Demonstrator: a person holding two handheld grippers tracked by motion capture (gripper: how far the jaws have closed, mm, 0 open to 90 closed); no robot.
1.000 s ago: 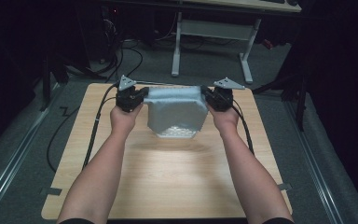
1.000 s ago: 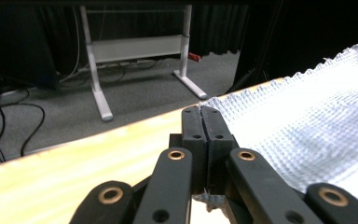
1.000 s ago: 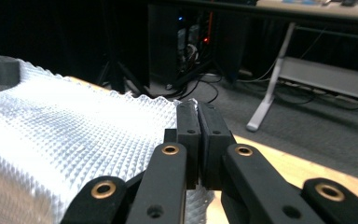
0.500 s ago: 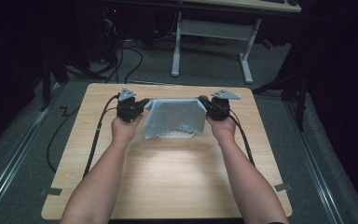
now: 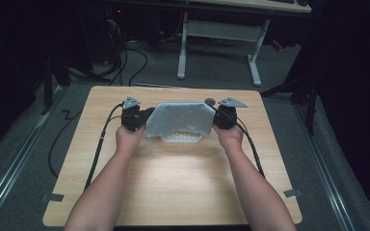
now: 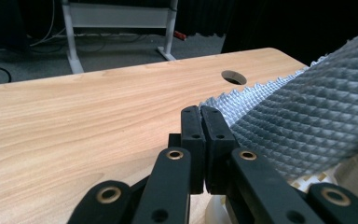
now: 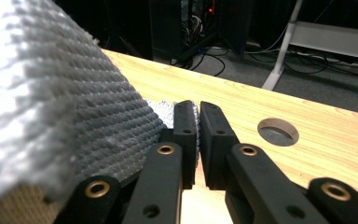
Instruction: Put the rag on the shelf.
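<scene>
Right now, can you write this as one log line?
left gripper: shut on grey cloth | right gripper: shut on grey cloth | cloth spread over white basket

High view: fixed above the near edge of the table point(image 5: 173, 192), facing forward and down, whole top in frame. Left gripper view: low, close behind its own jaws, facing across the far right corner. Right gripper view: equally low and close. Both share the grey cloth point(image 6: 307, 121) and table hole point(image 7: 278, 131)

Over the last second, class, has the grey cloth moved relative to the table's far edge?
Yes. The grey cloth, pinched by the left gripper and right gripper, has shifted back toward the near edge of the table, away from the far edge.
</scene>
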